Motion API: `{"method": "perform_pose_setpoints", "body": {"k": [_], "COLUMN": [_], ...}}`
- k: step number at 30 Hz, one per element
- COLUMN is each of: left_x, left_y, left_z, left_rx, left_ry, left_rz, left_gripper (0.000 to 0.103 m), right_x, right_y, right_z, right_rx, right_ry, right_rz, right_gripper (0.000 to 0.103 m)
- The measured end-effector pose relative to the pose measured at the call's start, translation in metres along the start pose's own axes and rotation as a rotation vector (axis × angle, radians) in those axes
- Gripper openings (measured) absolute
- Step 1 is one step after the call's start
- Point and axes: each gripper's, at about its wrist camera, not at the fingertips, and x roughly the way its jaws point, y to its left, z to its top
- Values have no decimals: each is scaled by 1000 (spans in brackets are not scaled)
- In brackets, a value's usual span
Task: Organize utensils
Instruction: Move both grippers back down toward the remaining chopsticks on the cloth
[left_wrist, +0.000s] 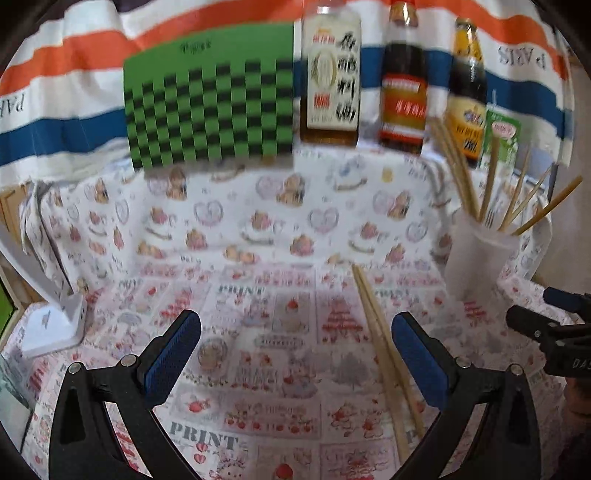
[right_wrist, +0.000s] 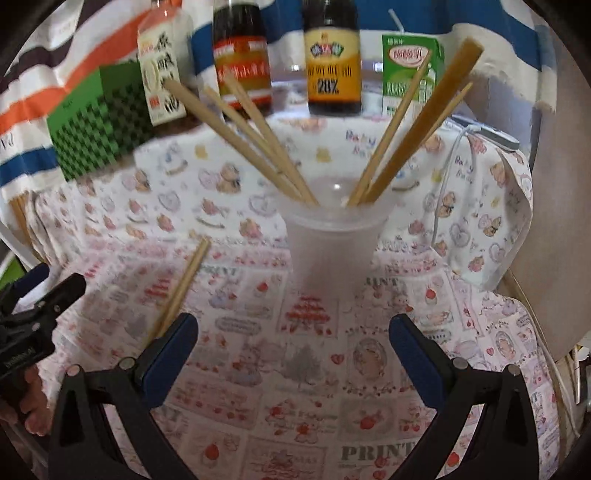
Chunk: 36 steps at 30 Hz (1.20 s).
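Note:
A translucent plastic cup stands on the printed tablecloth and holds several wooden chopsticks that fan out of it; it also shows at the right of the left wrist view. A loose pair of chopsticks lies flat on the cloth, between my left gripper's fingers and near the right one; in the right wrist view the pair lies to the left, partly behind the left finger. My left gripper is open and empty. My right gripper is open and empty, in front of the cup.
Three sauce bottles and a green carton stand along the back. A green checkered box stands at the back left. A white lamp base sits at the left. A white cable runs right of the cup.

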Motion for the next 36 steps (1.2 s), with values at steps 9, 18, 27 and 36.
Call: {"method": "perform_pose_setpoints", "body": {"k": [9, 18, 27, 36], "left_x": [28, 34, 31, 41], "left_y": [-3, -14, -36, -45], "left_z": [-10, -18, -23, -32], "left_rx": [18, 71, 175, 244], "left_ry": [180, 251, 264, 306], "left_rz": [-4, -19, -96, -60], "left_gripper": [103, 103, 102, 92], "right_x": [17, 21, 24, 22], "right_y": [-1, 6, 2, 6], "right_z": [-6, -7, -5, -7], "right_rx": [-7, -59, -49, -54], "right_ry": [79, 100, 118, 122], "right_rz": [-27, -51, -72, -34], "right_gripper": [103, 103, 103, 95]}}
